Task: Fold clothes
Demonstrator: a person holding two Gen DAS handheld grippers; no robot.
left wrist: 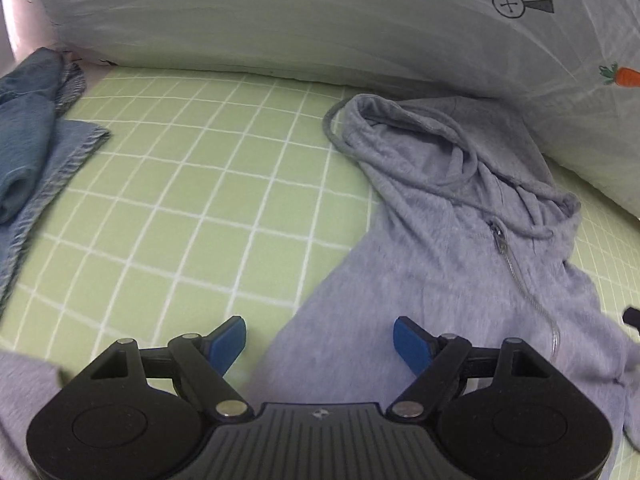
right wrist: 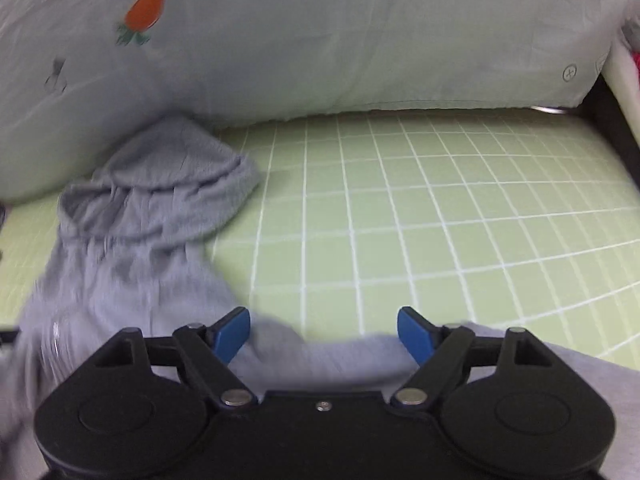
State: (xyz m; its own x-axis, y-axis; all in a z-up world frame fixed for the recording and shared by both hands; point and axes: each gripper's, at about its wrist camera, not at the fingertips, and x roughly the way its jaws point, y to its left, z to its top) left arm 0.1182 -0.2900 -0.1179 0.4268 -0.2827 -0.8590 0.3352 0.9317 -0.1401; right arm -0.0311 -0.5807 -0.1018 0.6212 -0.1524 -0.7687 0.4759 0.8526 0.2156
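A grey zip-up hoodie (left wrist: 452, 264) lies front up on the green checked sheet (left wrist: 192, 208), hood toward the pillows, zipper (left wrist: 516, 276) closed. My left gripper (left wrist: 320, 344) is open just above the hoodie's left side, nothing between its blue pads (left wrist: 226, 344). In the right wrist view the same hoodie (right wrist: 132, 248) is blurred at the left, and one grey sleeve runs under my right gripper (right wrist: 324, 336), which is open with nothing held. A small black piece of the other gripper (left wrist: 632, 316) shows at the right edge of the left wrist view.
A pale pillow with a carrot print (right wrist: 280, 40) lines the head of the bed. A blue denim garment (left wrist: 36, 148) is heaped at the far left. Open green sheet (right wrist: 460, 216) stretches right of the hoodie. A dark bed edge (right wrist: 616, 132) runs at the far right.
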